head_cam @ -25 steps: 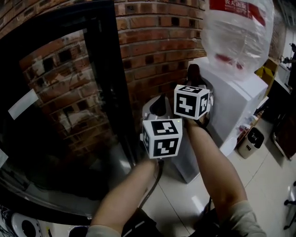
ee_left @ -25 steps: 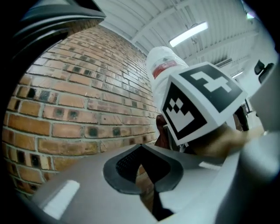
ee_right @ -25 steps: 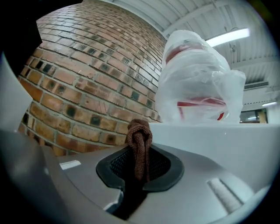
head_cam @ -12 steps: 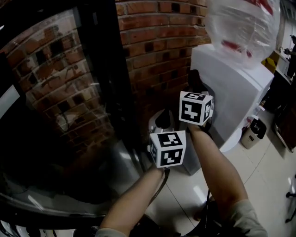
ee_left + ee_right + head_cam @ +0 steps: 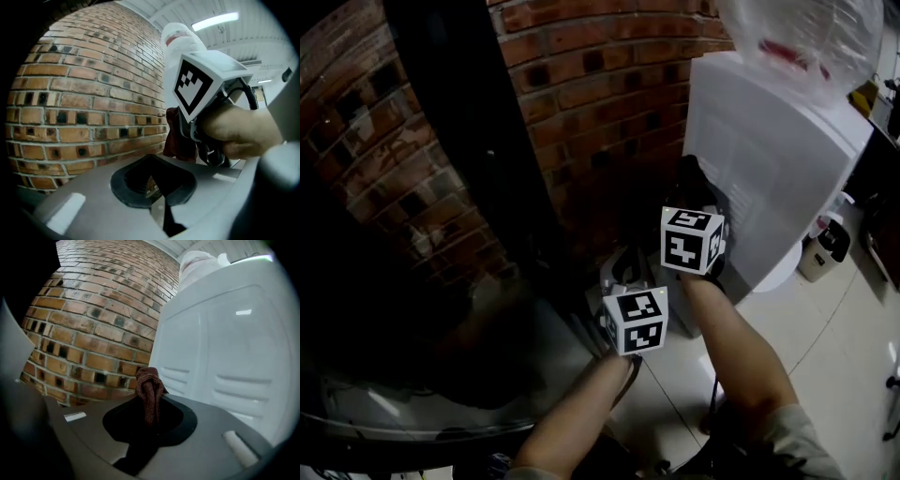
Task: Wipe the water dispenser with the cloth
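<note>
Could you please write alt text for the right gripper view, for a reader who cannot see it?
The right tongs are shut on a bunched dark brown cloth, held up in front of the white side panel of a water dispenser with louvred vents. A red brick wall fills the left of the view.

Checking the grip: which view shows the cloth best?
Right gripper view: the cloth stands bunched in the closed right claw. Left gripper view shows only a dark red fold of it; head view, just a dark shape.
</note>
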